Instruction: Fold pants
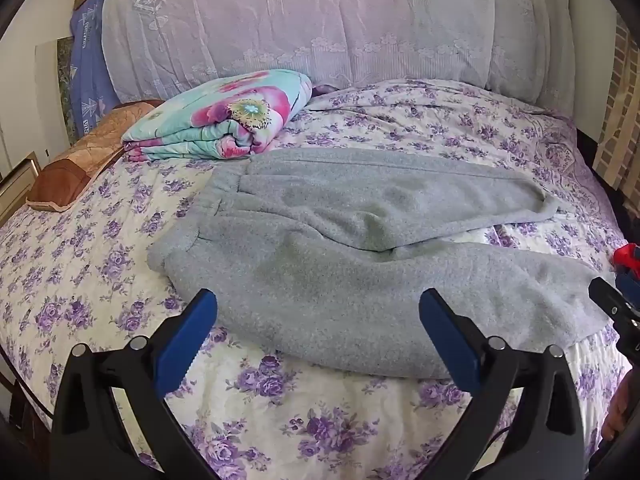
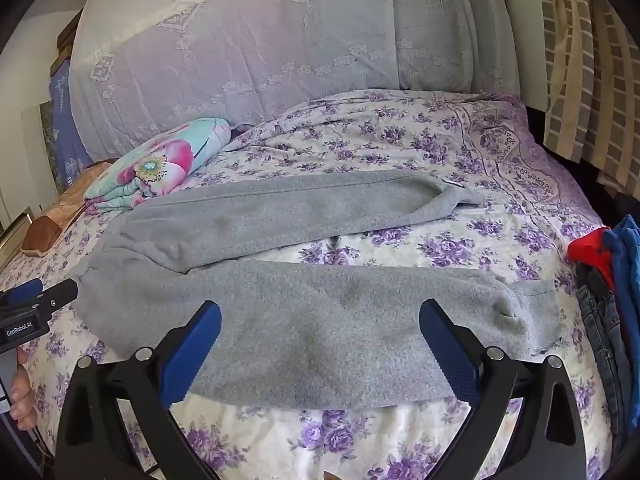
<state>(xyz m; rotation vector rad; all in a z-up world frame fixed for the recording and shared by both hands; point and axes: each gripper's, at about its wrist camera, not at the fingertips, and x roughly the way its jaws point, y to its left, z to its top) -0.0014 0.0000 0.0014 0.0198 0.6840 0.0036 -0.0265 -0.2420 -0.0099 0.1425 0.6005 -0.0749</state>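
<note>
Grey fleece pants lie spread flat on the purple-flowered bedspread, waistband to the left, both legs running right and splayed apart. They also show in the right wrist view. My left gripper is open and empty, hovering over the near edge of the pants close to the waist end. My right gripper is open and empty, over the near leg toward its cuff. The right gripper's tip shows at the left view's right edge; the left gripper shows at the right view's left edge.
A folded floral quilt and a brown pillow lie at the back left. A large lace-covered bedding stack stands behind. A pile of jeans and red and blue clothes sits at the bed's right edge.
</note>
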